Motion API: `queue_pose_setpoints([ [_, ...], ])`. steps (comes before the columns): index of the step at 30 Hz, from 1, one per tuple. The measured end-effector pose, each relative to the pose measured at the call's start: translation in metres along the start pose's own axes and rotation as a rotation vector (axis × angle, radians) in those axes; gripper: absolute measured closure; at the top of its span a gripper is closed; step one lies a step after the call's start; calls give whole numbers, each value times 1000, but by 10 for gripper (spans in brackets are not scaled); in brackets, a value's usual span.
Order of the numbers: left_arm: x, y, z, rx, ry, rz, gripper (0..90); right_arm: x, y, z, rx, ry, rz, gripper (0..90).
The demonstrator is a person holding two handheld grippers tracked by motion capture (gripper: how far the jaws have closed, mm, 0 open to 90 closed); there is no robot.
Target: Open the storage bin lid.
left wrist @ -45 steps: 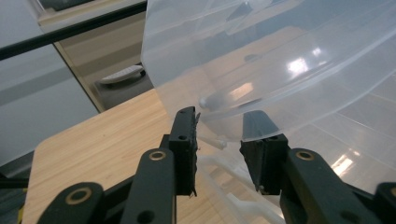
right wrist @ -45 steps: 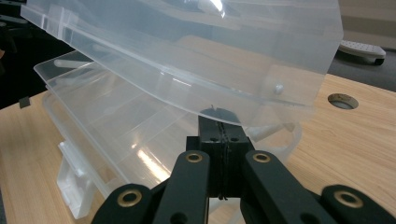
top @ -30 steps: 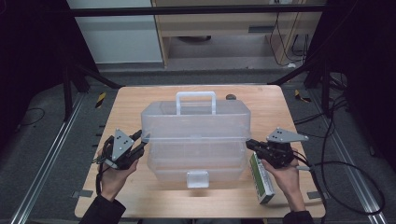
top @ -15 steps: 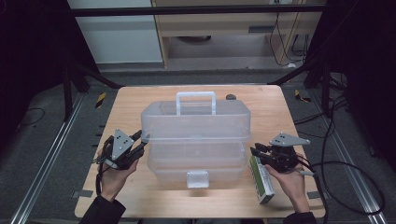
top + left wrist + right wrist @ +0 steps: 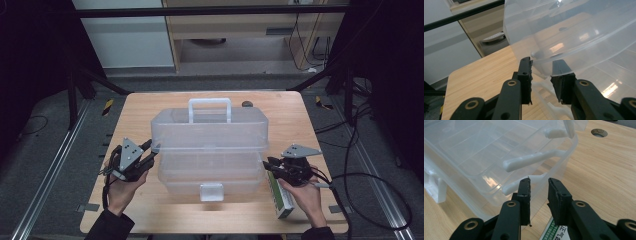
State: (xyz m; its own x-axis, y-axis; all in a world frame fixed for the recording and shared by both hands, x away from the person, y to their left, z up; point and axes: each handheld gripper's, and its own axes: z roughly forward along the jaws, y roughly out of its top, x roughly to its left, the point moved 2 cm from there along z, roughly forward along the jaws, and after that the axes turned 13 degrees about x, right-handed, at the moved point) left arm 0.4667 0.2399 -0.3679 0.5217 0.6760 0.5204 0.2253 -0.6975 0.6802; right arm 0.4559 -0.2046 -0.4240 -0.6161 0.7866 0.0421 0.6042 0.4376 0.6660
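Clear plastic box [image 5: 210, 150] sits mid-tabletop [image 5: 150, 107], white handle [image 5: 210, 105] on top at the far side, white latch [image 5: 211, 191] on the near face. Lid section is raised off the lower tub, gap visible along the front.

Left gripper [image 5: 147, 150] at the box's left end: fingers [image 5: 525, 72] set narrow, straddling the lid's corner rim, which runs between the pads in the left gripper view. Can't tell if the pads actually press on it; the right pad looks in contact, the left one looks just off.

Right gripper [image 5: 267, 164] at the box's right end, low, near the tub's corner. Its fingers [image 5: 524, 195] have just been opening; they now stand at a narrow gap with nothing clamped between them. In the right gripper view, white hinge arms [image 5: 531, 160] of the box lie just beyond the tips.

Green-and-white carton [image 5: 281, 197] lies flat on the tabletop beside the box's right end, under the right hand [image 5: 302, 192]. Small round hole [image 5: 247, 104] in the tabletop behind the box.
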Motion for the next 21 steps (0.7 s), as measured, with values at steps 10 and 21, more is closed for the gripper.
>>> queue_pose_setpoints([
  [10, 1, 0, 0, 1, -2, -4, 694, 2, 1, 4, 0, 24, 1, 721],
  [21, 5, 5, 0, 21, 10, -16, 708, 3, 3, 8, 21, 51, 27, 768],
])
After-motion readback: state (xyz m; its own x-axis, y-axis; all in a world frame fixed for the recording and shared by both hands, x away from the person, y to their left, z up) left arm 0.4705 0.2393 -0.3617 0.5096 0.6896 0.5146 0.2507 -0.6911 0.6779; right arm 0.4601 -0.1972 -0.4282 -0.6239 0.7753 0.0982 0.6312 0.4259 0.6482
